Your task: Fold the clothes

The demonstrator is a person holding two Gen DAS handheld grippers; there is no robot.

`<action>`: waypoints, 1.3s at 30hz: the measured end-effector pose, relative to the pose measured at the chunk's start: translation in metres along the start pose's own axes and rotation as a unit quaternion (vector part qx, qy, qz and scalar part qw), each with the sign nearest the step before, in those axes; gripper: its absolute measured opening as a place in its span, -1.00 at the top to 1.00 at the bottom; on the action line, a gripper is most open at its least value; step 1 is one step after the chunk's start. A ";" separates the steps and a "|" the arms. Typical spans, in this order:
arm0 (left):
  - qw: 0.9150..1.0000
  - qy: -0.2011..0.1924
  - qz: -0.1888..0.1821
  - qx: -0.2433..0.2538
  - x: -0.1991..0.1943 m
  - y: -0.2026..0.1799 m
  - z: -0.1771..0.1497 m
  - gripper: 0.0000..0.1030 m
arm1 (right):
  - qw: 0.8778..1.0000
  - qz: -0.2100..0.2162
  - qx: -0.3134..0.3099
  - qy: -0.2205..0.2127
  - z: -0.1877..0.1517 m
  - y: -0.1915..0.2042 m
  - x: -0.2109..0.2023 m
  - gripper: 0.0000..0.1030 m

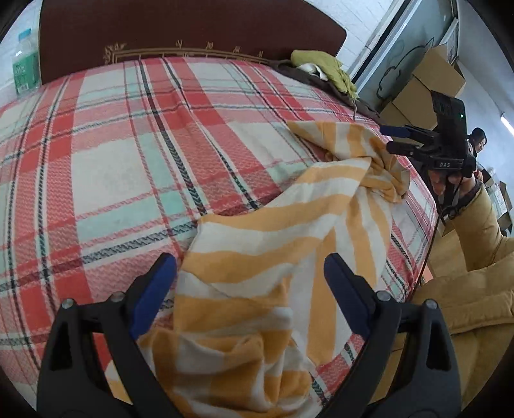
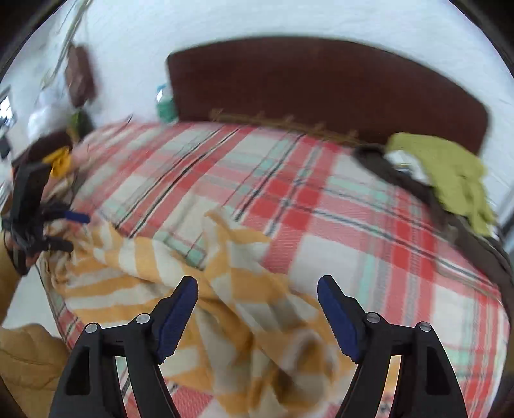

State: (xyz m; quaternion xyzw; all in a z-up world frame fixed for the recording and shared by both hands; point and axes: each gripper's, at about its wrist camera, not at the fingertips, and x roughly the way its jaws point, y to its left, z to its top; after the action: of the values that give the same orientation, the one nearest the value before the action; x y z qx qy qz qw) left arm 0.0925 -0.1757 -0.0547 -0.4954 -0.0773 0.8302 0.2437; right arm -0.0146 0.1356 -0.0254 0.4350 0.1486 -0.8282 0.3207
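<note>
An orange and white striped garment (image 1: 276,257) lies crumpled on the near part of a red plaid bed cover (image 1: 128,154). My left gripper (image 1: 250,283) is open, its jaws wide apart on either side of the garment's near end. In the left wrist view my right gripper (image 1: 390,140) hovers open by the garment's bunched far end. In the blurred right wrist view my right gripper (image 2: 257,308) is open above the garment (image 2: 205,289), and my left gripper (image 2: 75,231) shows at the far left, open at the garment's other end.
A dark red headboard (image 1: 192,29) stands behind the bed. A yellow-green cloth (image 1: 324,69) on a dark brown garment (image 1: 321,82) lies at the bed's far right corner. A green-labelled bottle (image 1: 24,64) stands at the left. Cardboard boxes (image 1: 430,80) and a person (image 1: 478,140) are at the right.
</note>
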 end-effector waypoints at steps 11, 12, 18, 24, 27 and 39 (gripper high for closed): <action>1.000 0.009 -0.016 -0.010 0.001 -0.001 -0.025 -0.48 | 0.990 -0.027 0.139 -0.012 -0.014 -0.098 -0.006 0.82; 1.000 0.008 -0.023 -0.014 -0.001 -0.001 -0.027 -0.48 | 0.986 -0.040 0.159 -0.002 -0.021 -0.112 -0.006 0.81; 0.998 0.016 -0.050 -0.018 -0.009 -0.003 -0.032 -0.48 | 0.968 -0.179 0.171 0.036 -0.043 -0.123 -0.022 0.05; 0.998 0.041 -0.056 0.000 0.002 -0.009 -0.028 -0.75 | 0.996 0.000 0.069 -0.055 -0.019 -0.053 -0.045 -0.56; 0.998 0.046 -0.049 0.006 0.008 -0.014 -0.025 -0.83 | 0.998 0.056 0.016 -0.010 -0.006 -0.025 -0.006 -0.58; 0.999 -0.024 -0.041 -0.012 -0.019 -0.021 -0.003 0.71 | 0.993 0.109 -0.053 -0.008 0.008 0.014 0.000 0.74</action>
State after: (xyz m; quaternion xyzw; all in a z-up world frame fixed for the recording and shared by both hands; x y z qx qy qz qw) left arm 0.1093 -0.1673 -0.0333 -0.4749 -0.1132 0.8302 0.2693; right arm -0.0103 0.1210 -0.0201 0.4245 0.1413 -0.7828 0.4326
